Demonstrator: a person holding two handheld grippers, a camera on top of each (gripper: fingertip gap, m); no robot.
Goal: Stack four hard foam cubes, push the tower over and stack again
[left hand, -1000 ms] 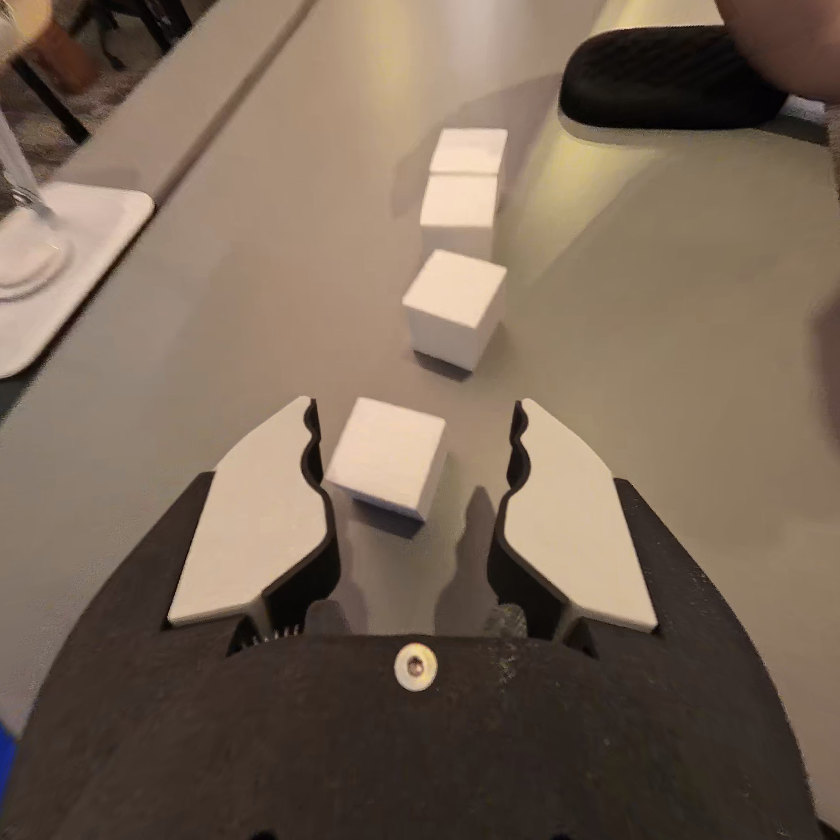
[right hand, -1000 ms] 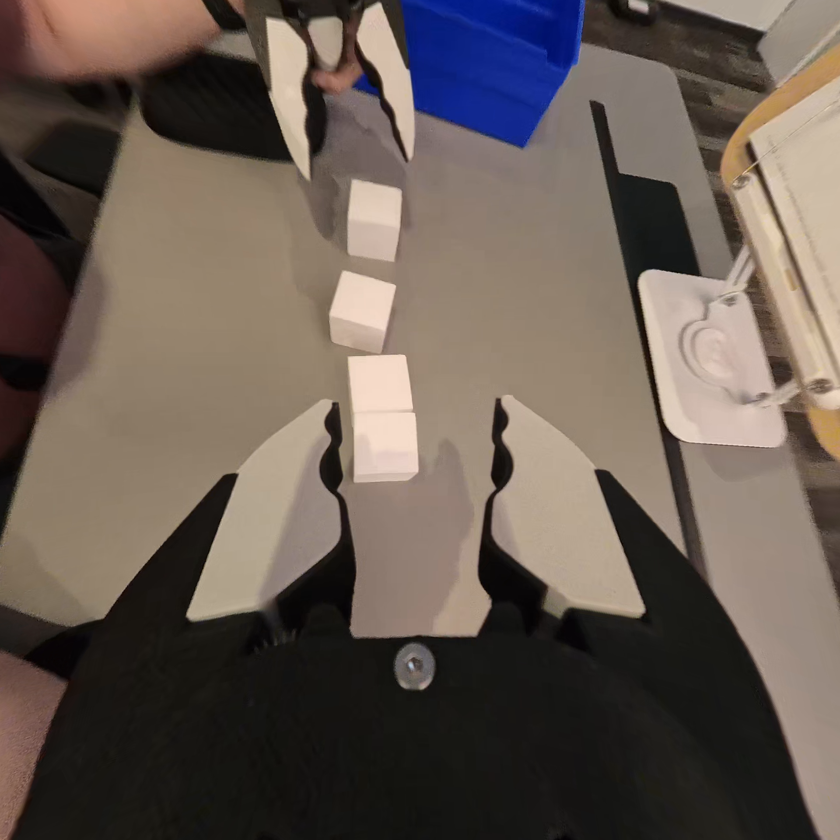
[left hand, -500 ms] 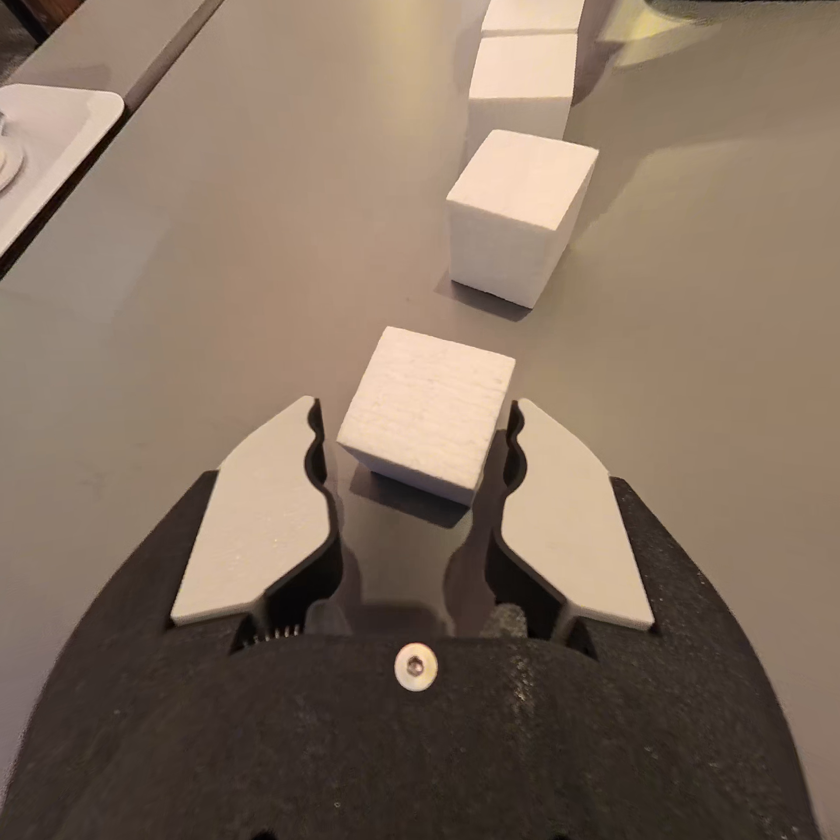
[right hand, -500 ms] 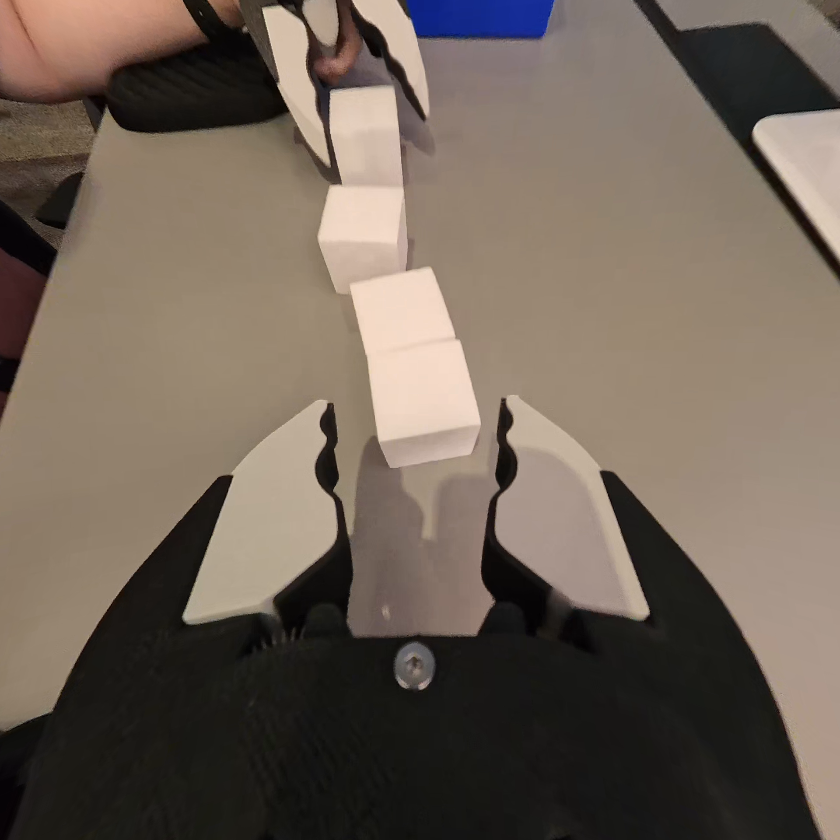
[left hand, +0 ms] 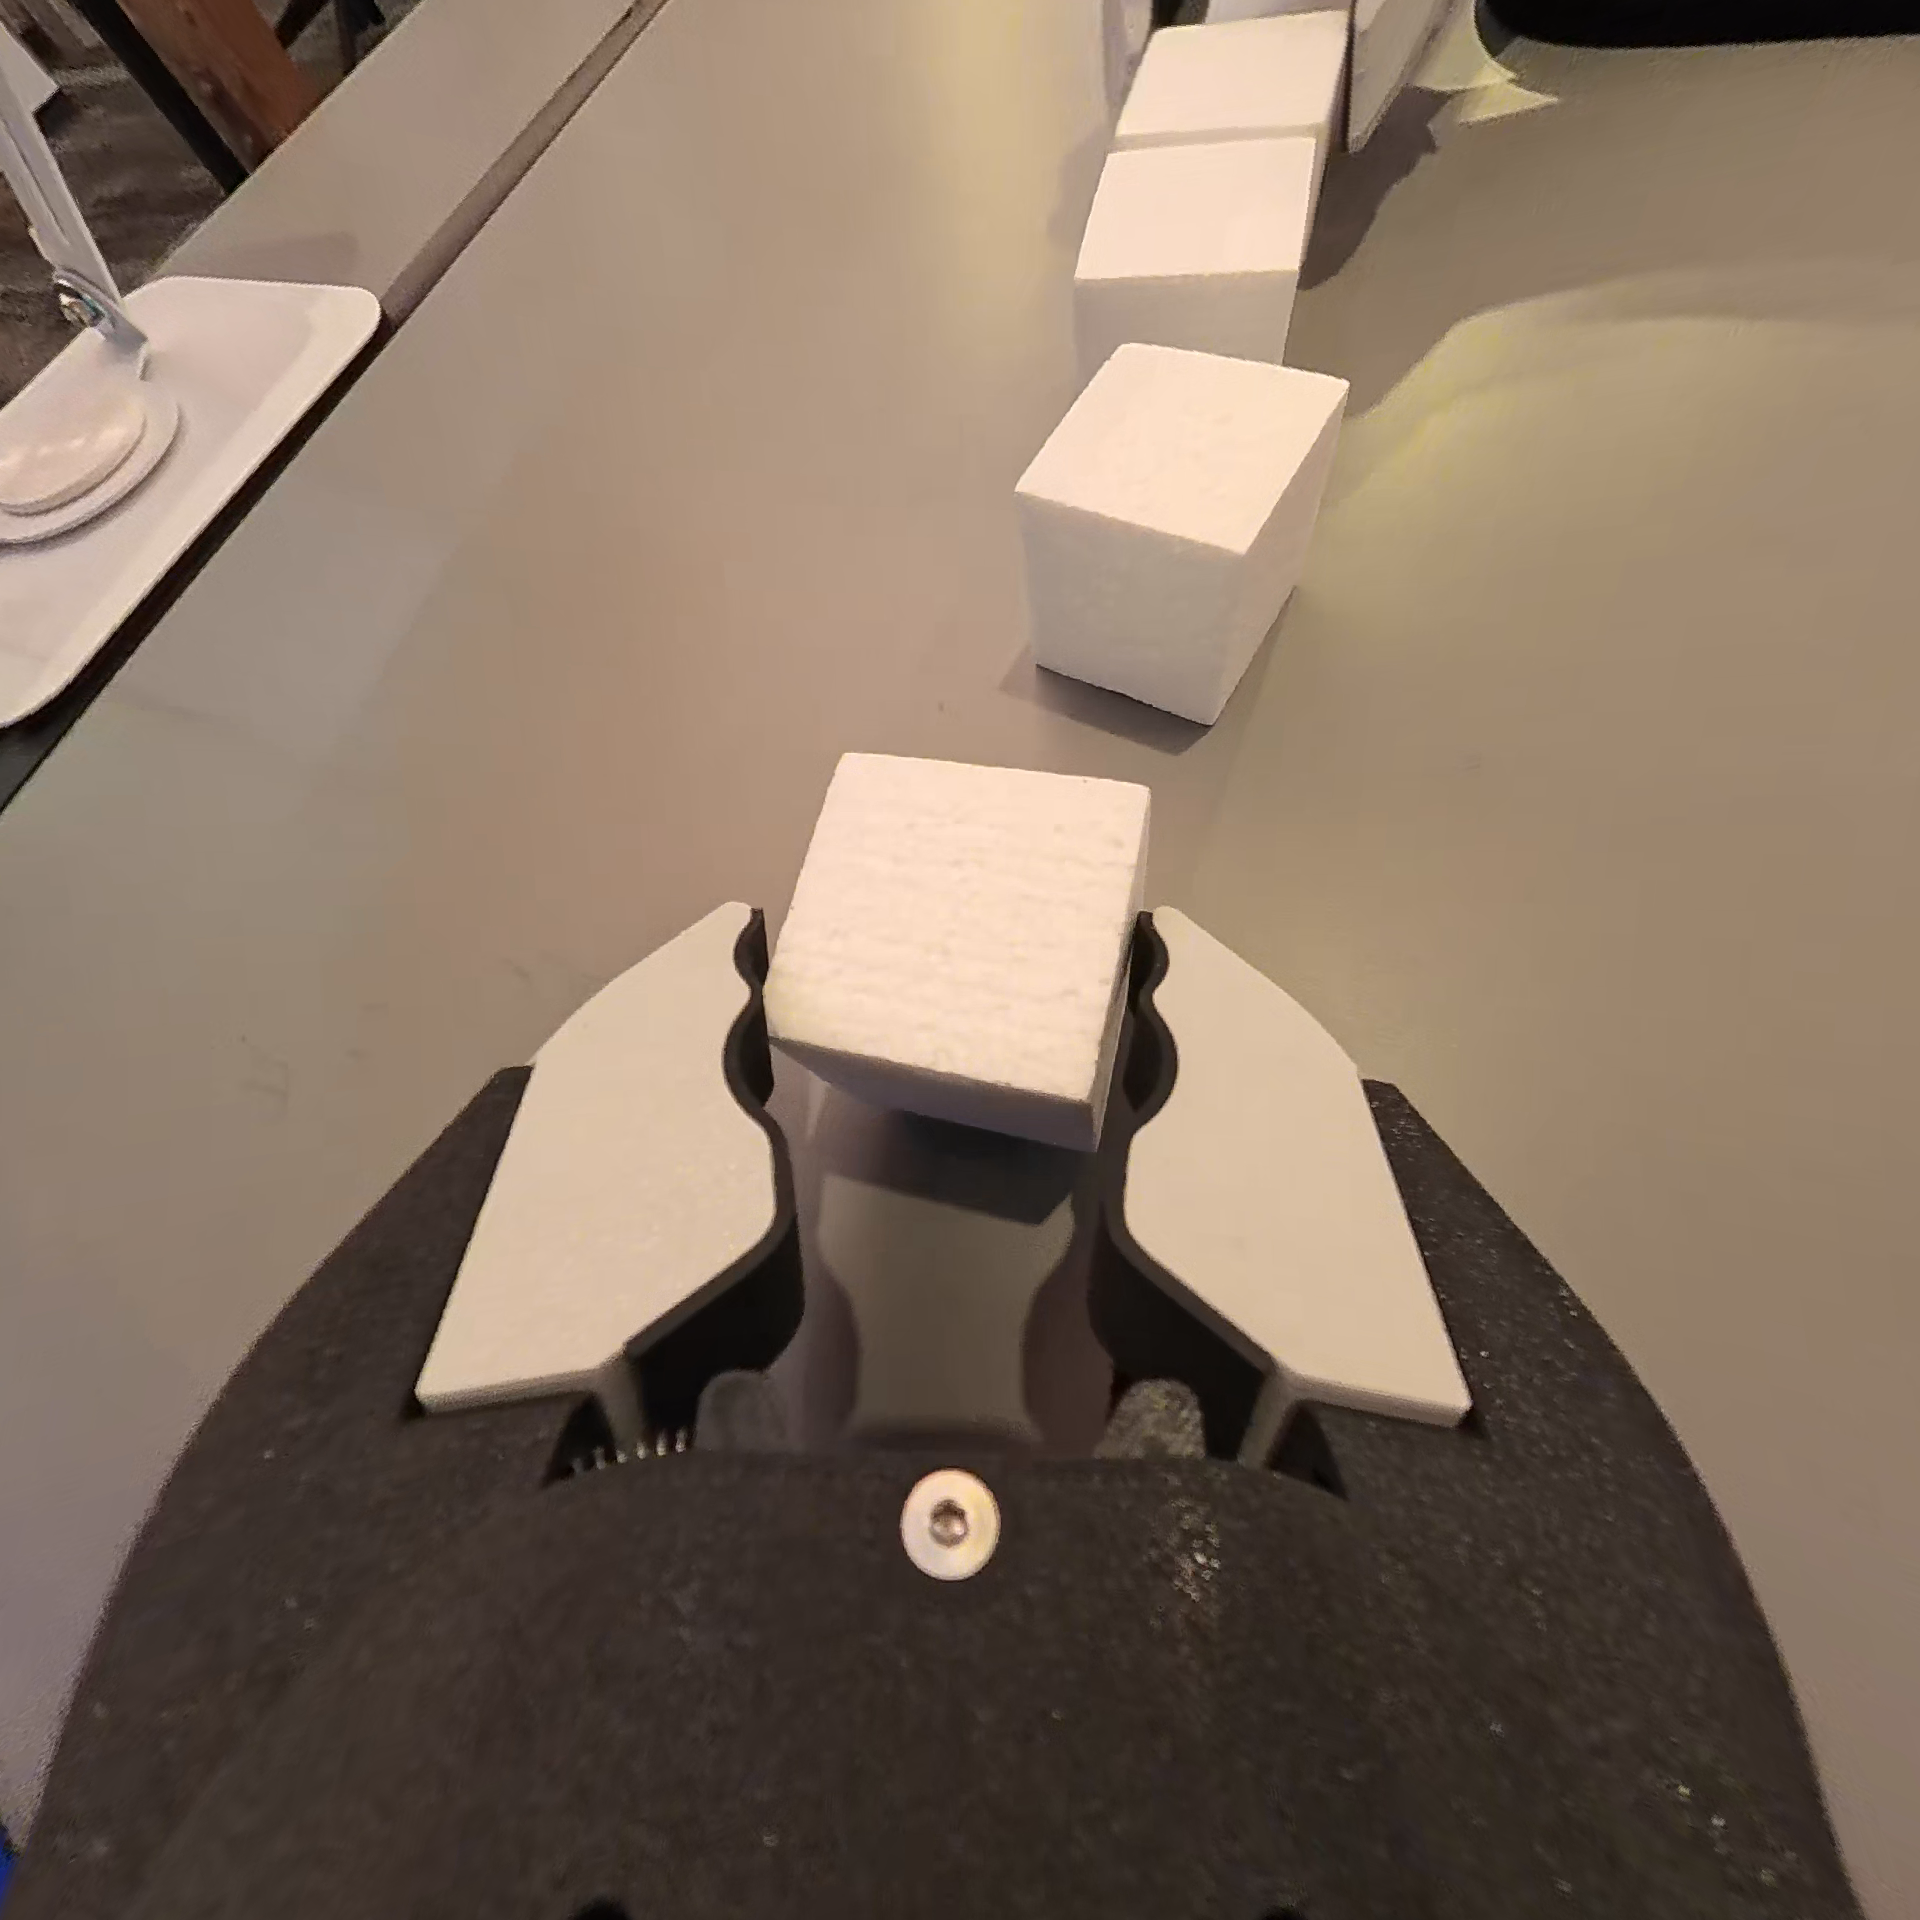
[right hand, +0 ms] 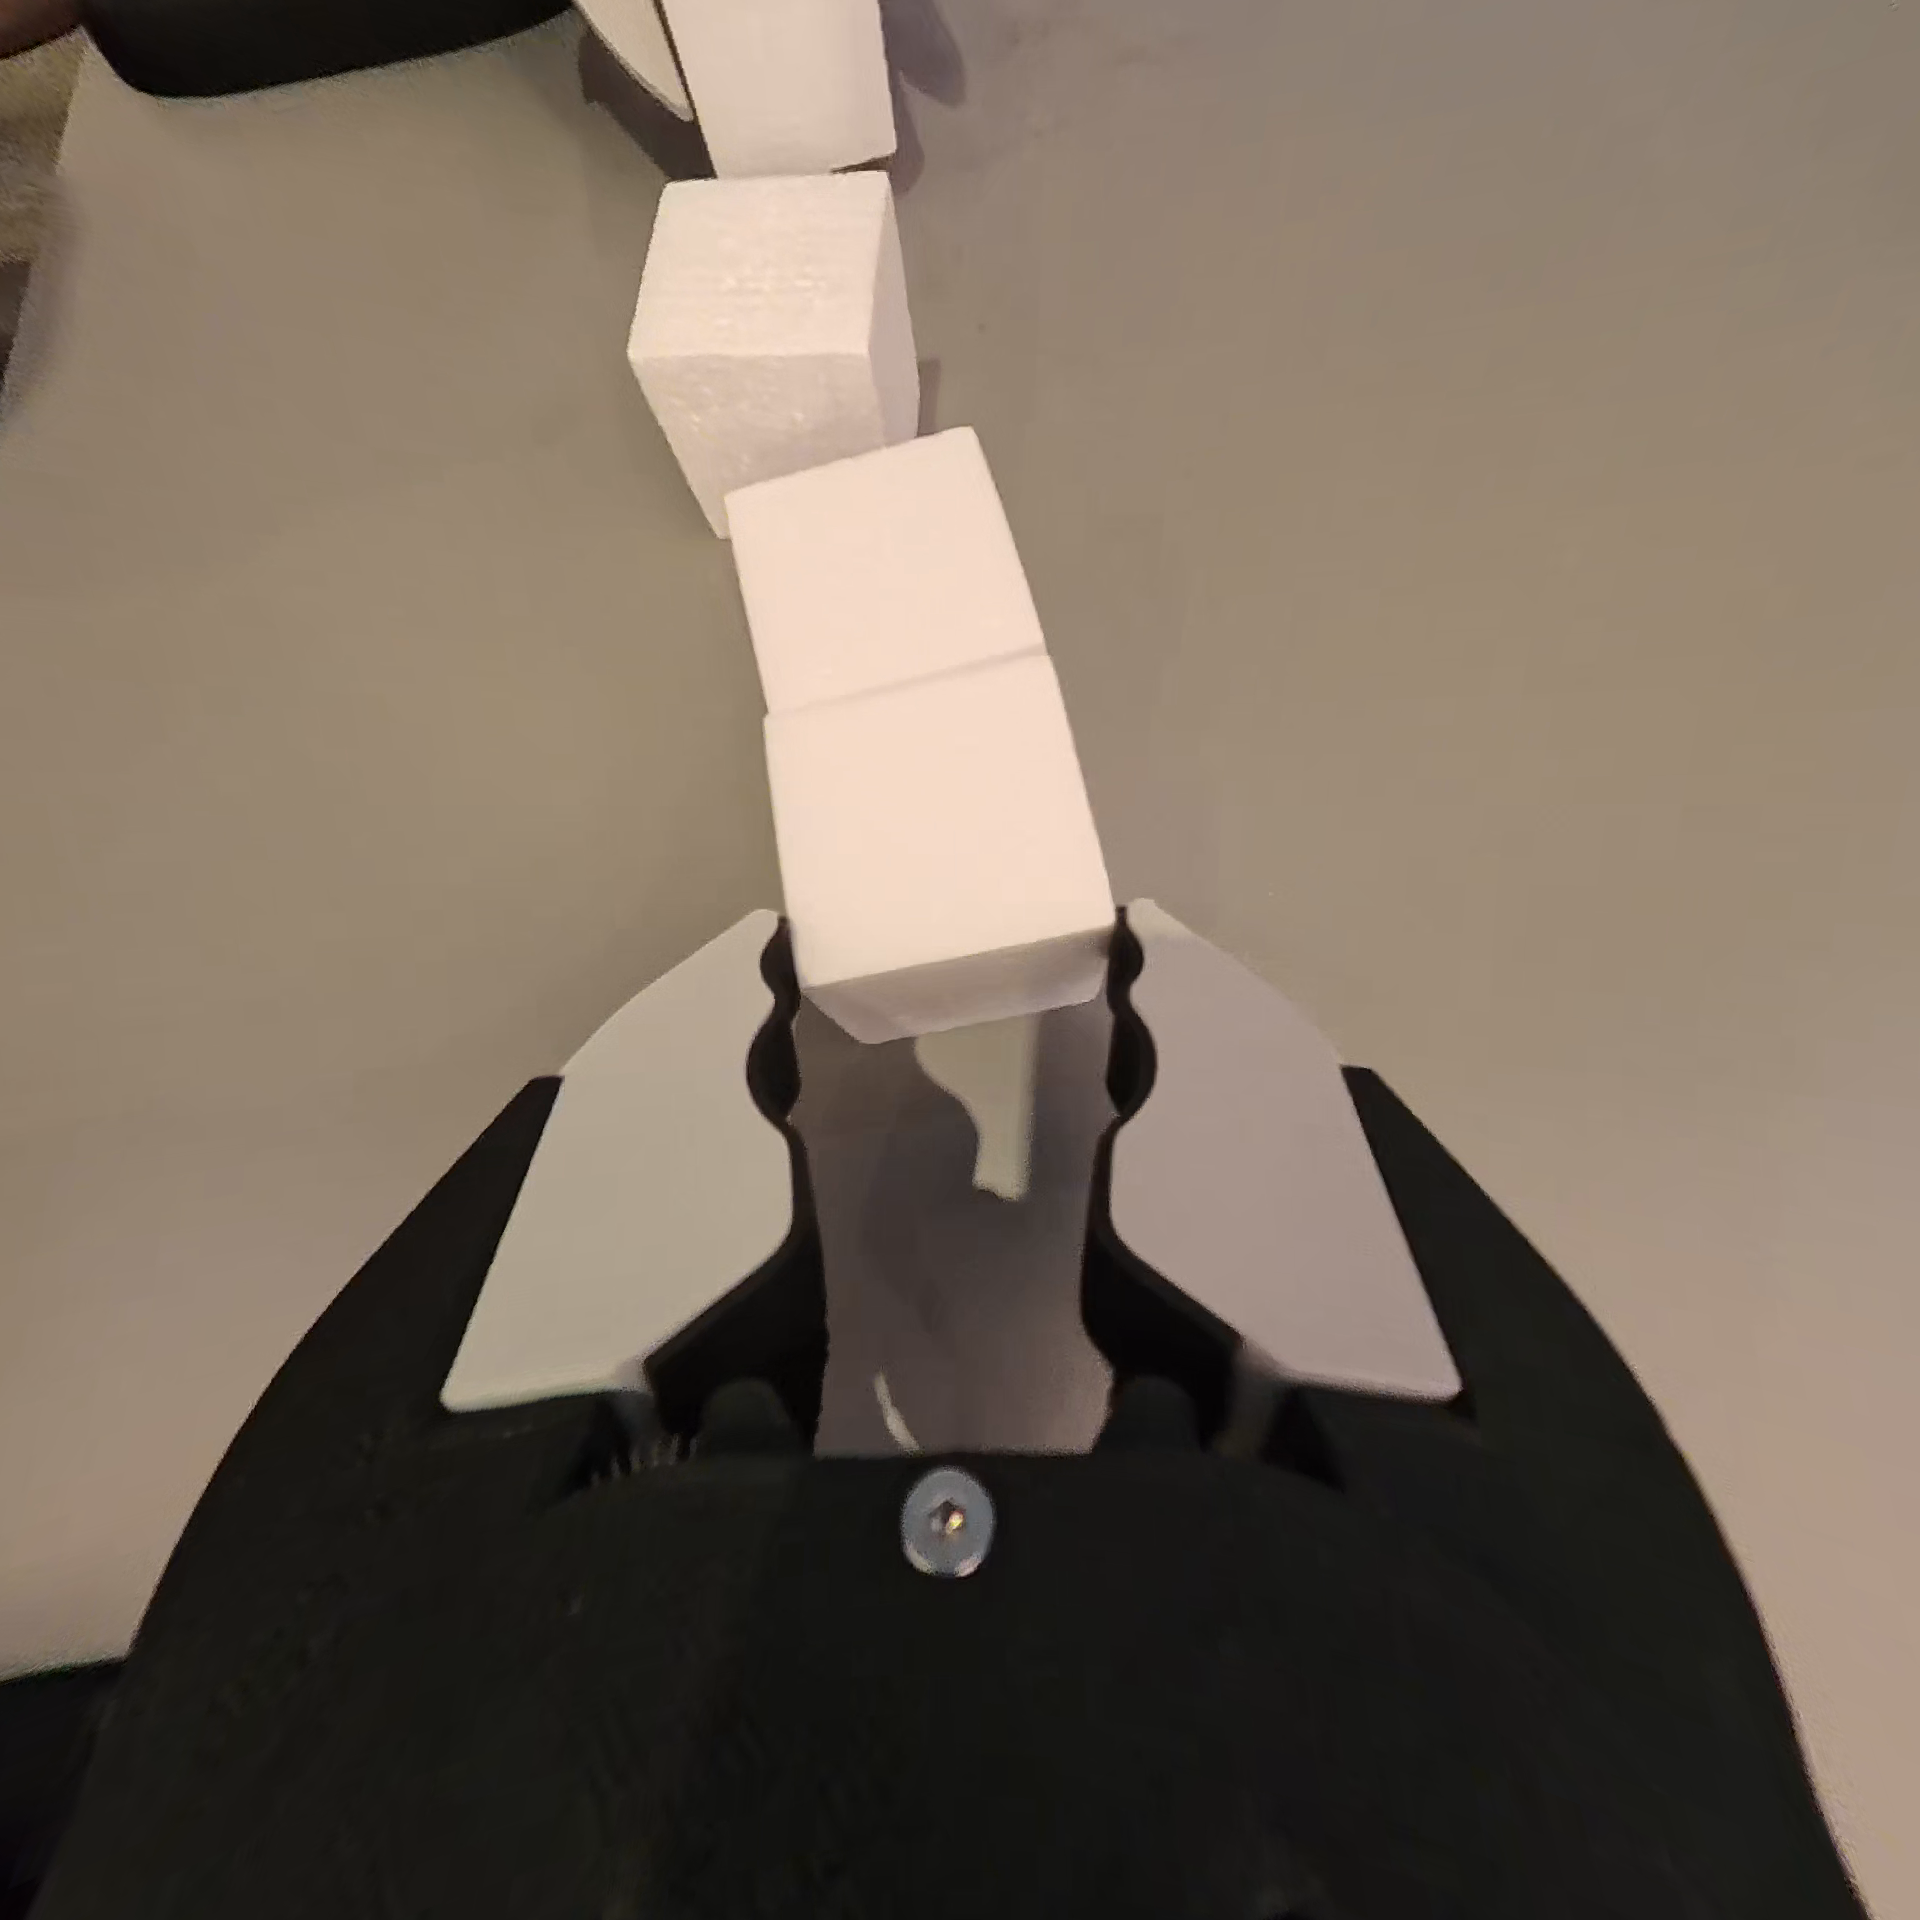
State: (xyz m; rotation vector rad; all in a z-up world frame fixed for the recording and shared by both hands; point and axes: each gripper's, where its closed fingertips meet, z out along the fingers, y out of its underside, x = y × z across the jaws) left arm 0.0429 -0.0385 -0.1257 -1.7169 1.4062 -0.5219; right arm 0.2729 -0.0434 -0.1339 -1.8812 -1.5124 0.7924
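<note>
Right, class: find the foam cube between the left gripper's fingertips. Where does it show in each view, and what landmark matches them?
Left wrist view: the end cube sits lower centre, between the left gripper's fingertips.
Right wrist view: the end cube is at the top edge, left of centre, partly cut off, farthest in the row.
Shared landmark: the lone cube next along, apart from the touching pair, whose outer cube the right gripper holds.

Four white foam cubes were counted on the grey table (left hand: 520, 623), laid in one row: the first cube (left hand: 956, 935), a second cube (left hand: 1174, 520) apart from it farther along the table, then a third cube (left hand: 1195, 239) and a fourth cube (left hand: 1226, 78) touching. One white stand base (left hand: 156, 457) was seen beside the table's left edge.
</note>
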